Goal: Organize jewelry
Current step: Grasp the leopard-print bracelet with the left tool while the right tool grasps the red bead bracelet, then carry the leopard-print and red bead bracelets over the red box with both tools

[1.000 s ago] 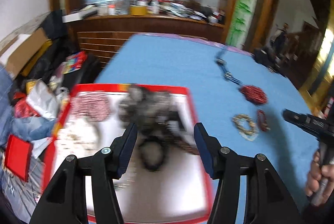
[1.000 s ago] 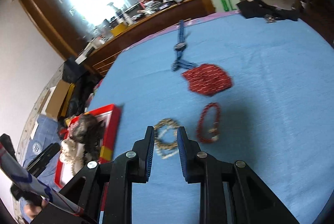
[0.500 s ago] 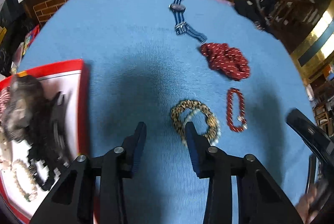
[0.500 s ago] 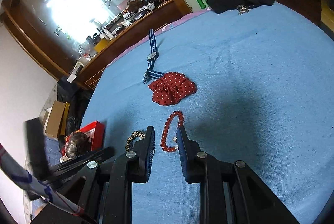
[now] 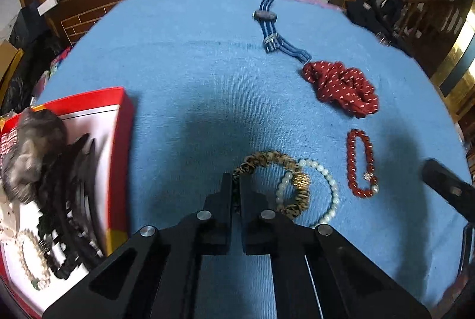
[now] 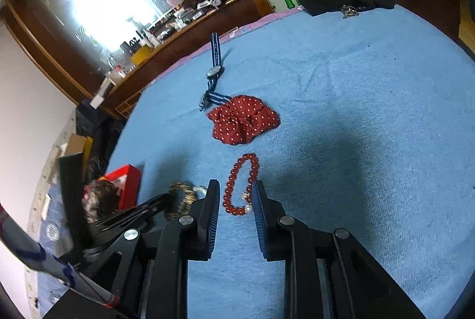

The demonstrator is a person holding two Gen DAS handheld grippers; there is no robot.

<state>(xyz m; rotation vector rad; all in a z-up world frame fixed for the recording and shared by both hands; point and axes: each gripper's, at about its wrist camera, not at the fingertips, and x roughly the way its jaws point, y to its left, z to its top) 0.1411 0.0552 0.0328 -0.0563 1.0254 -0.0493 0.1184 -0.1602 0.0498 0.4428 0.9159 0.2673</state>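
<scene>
At the left edge of my left wrist view sits the red tray [image 5: 126, 123], already holding a dark furry scrunchie [image 5: 31, 146], black beads and a pale strand. A second ago my left gripper [image 5: 236, 191] hung wide open over that tray; half a second ago it had swung out over the blue cloth [image 5: 184, 57], half open beside the leopard-print bracelet [image 5: 268, 158]. Now its fingers are pressed nearly together, pinching the near left arc of that bracelet low in the centre of the frame. The pearl bracelet [image 5: 325, 179] overlaps the leopard ring to the right, so I judge a lift may drag it along.

Further right lies the red bead bracelet [image 5: 360, 161], with the red polka-dot scrunchie [image 5: 341, 84] above it and the striped watch [image 5: 267, 19] toward the upper centre.

In my right wrist view, my right gripper [image 6: 236, 194] has moved from above the leopard bracelet to the red bead bracelet [image 6: 240, 185]; its fingers are spread, one on each side of the loop's near end, not yet closed. So two pieces look about ready for the tray, with the watch and polka-dot scrunchie left.
</scene>
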